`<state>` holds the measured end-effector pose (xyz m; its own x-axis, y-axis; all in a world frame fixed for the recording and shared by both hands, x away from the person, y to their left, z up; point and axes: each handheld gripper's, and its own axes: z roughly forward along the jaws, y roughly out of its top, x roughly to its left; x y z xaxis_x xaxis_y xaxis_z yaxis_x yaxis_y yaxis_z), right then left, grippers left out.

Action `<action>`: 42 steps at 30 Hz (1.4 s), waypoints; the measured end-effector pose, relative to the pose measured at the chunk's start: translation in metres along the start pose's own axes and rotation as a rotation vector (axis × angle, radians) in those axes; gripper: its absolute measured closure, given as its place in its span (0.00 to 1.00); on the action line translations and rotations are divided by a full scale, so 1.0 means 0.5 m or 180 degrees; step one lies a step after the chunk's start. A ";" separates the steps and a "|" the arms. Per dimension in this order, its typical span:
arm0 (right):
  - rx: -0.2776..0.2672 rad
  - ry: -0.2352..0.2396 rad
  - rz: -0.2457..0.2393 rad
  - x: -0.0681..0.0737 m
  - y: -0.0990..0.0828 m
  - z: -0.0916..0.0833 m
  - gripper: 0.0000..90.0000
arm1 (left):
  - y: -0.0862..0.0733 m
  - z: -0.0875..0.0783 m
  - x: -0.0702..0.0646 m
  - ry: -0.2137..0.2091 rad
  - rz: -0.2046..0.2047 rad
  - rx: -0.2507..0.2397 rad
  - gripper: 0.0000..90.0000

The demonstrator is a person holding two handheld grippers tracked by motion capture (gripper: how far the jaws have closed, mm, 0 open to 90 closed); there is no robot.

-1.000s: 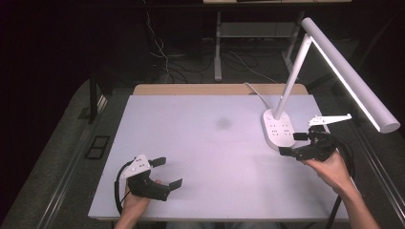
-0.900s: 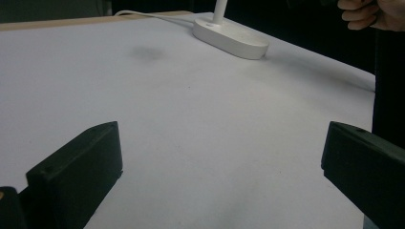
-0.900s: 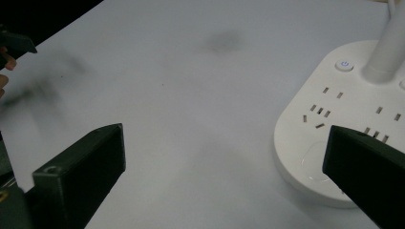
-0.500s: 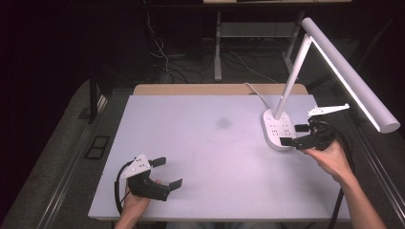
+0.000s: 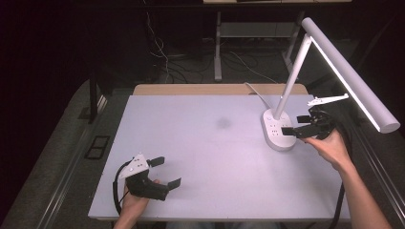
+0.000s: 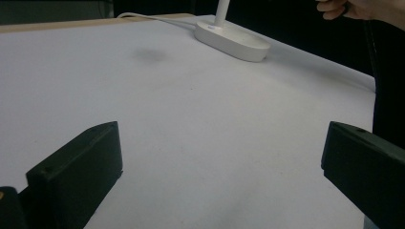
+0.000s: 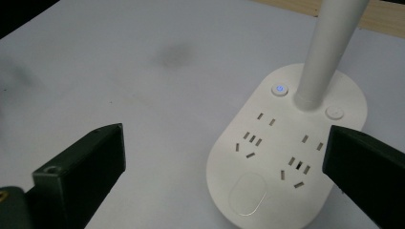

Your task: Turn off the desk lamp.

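Looking down from the high view, we see the right hand-held gripper (image 5: pixel 297 125) held at the right side of the bench (image 5: pixel 205 143), its jaws spread wide and holding nothing; they hang just over the right edge of the lamp base (image 5: pixel 278 130), and we cannot tell whether they touch it. The left hand-held gripper (image 5: pixel 165 171) sits near the front left corner of the bench, also wide open and empty, with the left hand (image 5: pixel 133 202) around its body.

The desk lamp stands at the right of the bench. Its oval base lies with its long axis running from the far edge toward the near edge. A white stem (image 5: pixel 292 76) rises from the far end of the base and leans to the right, and the long lamp head (image 5: pixel 351 74) slopes down from the stem's top toward the near right, past the bench's edge.

In the right gripper view we find detail the high view blurs: a lit blue button (image 7: pixel 280 89) left of the stem, a plain round button (image 7: pixel 334 112) to its right, and socket slots (image 7: pixel 248 140) across the base. The left gripper view shows the base (image 6: pixel 233 40) far off in low profile, with the white cord (image 6: pixel 153 18) running from it.
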<state>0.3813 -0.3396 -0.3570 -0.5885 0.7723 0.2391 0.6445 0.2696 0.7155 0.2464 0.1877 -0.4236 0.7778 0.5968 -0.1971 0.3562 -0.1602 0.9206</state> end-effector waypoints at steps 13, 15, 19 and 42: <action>0.0029 -0.0167 0.0005 -0.049 0.015 0.016 0.29 | 0.000 -0.001 0.001 0.0003 0.0007 0.0007 0.00; 0.0021 -0.0191 0.0020 -0.057 0.018 0.018 0.34 | 0.000 -0.001 0.002 0.0003 0.0006 0.0006 0.00; -0.0010 -0.0230 0.0048 -0.070 0.022 0.021 0.43 | 0.000 -0.001 0.003 0.0005 0.0009 0.0005 0.00; 0.0065 -0.0306 0.0286 -0.145 0.025 0.078 0.98 | 0.000 -0.002 0.005 0.0003 -0.0001 0.0004 0.00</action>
<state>0.4513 -0.3697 -0.3910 -0.4791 0.8452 0.2369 0.7029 0.2077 0.6803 0.2477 0.1897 -0.4239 0.7772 0.5976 -0.1969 0.3570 -0.1611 0.9201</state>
